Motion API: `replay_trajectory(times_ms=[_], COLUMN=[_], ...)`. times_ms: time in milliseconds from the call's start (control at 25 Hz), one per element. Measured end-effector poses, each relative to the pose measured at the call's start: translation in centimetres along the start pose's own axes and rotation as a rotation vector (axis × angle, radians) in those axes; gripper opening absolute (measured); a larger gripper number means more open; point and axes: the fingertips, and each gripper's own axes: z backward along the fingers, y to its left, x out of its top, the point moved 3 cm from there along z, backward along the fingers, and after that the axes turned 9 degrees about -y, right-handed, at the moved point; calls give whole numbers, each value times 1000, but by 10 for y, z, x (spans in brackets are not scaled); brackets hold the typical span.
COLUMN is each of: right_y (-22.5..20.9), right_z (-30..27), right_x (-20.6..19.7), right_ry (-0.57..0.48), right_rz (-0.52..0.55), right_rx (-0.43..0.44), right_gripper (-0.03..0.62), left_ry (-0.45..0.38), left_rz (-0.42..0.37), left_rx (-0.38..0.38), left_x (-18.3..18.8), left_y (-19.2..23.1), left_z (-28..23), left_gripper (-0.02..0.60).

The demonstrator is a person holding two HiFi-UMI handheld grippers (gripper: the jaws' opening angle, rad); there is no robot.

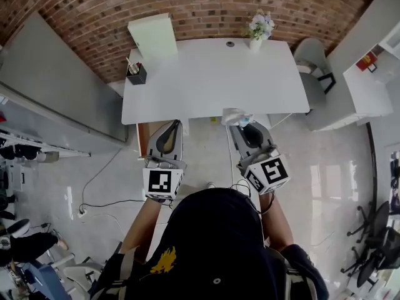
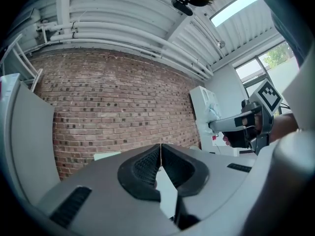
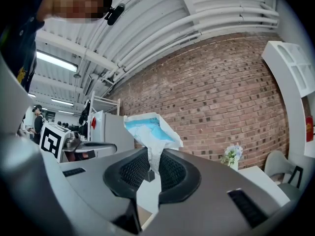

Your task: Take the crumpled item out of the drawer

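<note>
The crumpled item (image 3: 149, 130) is a wad of white and blue wrapping. My right gripper (image 3: 150, 170) is shut on its lower end, and the wad stands up above the jaws. In the head view the crumpled item (image 1: 235, 116) hangs at the front edge of the white table (image 1: 206, 80), at the tip of the right gripper (image 1: 240, 125). My left gripper (image 1: 170, 126) is level with it to the left, over a brownish opening (image 1: 144, 134) under the table edge. In the left gripper view the left gripper (image 2: 160, 147) has its jaws closed together, with nothing between them.
On the table stand a vase of flowers (image 1: 259, 30), a black pen holder (image 1: 136, 74) and a pale upright box (image 1: 153, 35). A grey chair (image 1: 312, 56) is at the right end. A brick wall (image 1: 187, 5) runs behind. A cable (image 1: 94, 192) lies on the floor.
</note>
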Motion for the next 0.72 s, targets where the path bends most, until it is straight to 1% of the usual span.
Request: replay_trajectory(times_ms=[200, 360, 480, 720], right_y=[4, 11, 9, -3], right_z=[-2, -7, -8, -10], right_x=[2, 4, 4, 2], right_ry=[-15, -21, -22, -16], right_rz=[8, 13, 14, 11], right_rx=[22, 34, 34, 34], right_gripper=[75, 75, 75, 76], left_ry=[-11, -21, -3, 17], left_rz=[-18, -3, -23, -14], left_rx=[25, 6, -3, 36], left_x=[-2, 4, -3, -13], left_y=[-1, -6, -5, 1], left_z=[1, -1, 0, -5], left_gripper=[23, 23, 23, 23])
